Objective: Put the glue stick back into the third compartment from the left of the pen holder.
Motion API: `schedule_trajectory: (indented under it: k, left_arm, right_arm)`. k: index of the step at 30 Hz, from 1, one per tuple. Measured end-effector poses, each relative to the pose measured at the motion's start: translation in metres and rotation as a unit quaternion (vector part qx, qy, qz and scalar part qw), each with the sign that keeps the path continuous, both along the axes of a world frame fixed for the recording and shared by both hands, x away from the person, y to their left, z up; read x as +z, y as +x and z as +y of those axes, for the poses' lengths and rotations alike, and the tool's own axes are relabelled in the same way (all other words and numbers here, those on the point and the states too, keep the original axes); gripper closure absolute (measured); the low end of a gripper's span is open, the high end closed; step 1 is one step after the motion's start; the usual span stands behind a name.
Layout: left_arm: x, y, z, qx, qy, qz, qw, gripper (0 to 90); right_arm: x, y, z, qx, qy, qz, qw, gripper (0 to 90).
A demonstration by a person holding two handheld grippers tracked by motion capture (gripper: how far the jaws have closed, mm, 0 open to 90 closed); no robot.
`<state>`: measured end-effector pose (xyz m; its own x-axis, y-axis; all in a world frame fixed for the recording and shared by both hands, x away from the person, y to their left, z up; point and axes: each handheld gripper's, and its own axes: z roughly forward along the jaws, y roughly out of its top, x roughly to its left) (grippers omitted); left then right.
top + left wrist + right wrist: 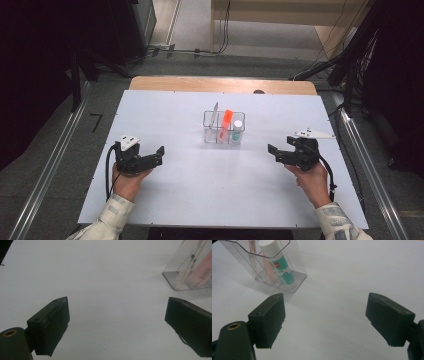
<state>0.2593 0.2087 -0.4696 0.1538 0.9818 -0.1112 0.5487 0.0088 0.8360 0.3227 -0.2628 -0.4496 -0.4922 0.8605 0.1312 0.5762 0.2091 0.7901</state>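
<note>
My left tool [159, 152] sits lower left of the high view, jaws spread wide with nothing between them. My right tool [272, 151], lower right, is just as wide and empty. Between them, toward the frame's centre, the clear organizer [223, 134] stands on the white desk [200, 190], holding a pen [215, 114], an orange marker [226, 119] and a glue stick [237, 127].

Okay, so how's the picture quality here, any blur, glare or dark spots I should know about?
High view: the white table is evenly lit, the room around it nearly black. Left gripper view: the clear organizer is soft and washed out, its pen blurred. Right gripper view: the glue stick is fairly sharp, the near jaws dark and slightly soft, with a faint shadow beside the organizer.
</note>
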Motion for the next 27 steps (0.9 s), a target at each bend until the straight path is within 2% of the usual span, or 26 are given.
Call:
schedule_trajectory:
  k: [3,8,23,27]
  left_arm:
    - [0.0,-0.005,0.0,0.0,0.007,-0.002,1.0,6.1]
    - [0.0,-0.01,0.001,-0.001,0.005,-0.004,1.0,6.1]
    - [-0.003,-0.022,0.008,0.001,0.007,0.005,1.0,6.1]
    - [-0.005,-0.023,0.009,0.0,0.011,0.011,0.9999,6.2]
  right_arm:
    - [0.0,-0.003,-0.006,-0.005,0.001,-0.002,1.0,14.8]
    - [0.0,-0.01,-0.015,-0.012,0.001,-0.003,0.9999,14.8]
    - [-0.005,-0.028,-0.04,-0.041,-0.024,-0.003,0.9989,14.8]
    - [-0.007,-0.03,-0.05,-0.055,-0.024,0.0,0.9982,14.7]
